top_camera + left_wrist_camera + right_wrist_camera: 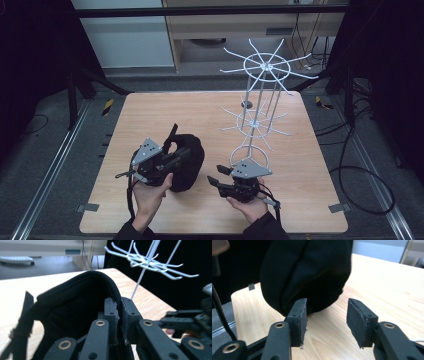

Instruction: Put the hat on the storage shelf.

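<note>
A: Where is the black cap [187, 160]?

B: On the table [200, 115], left of the white rack [260, 100]. The left gripper [119, 312] pinches its rim tight.

A: And the right gripper [327, 320]?

B: Its 2 jaws stand apart, holding nothing. The cap's inside is too dark to see.

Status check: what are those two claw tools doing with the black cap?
Left gripper shut on black cap rim. Right gripper open, nothing between jaws. White wire rack stands behind, apart.

No lettering, label, brand, number or sign can be read anywhere here; the yellow-and-black striped tape strips on the floor [107, 106] carry a warning pattern only, no words.
</note>
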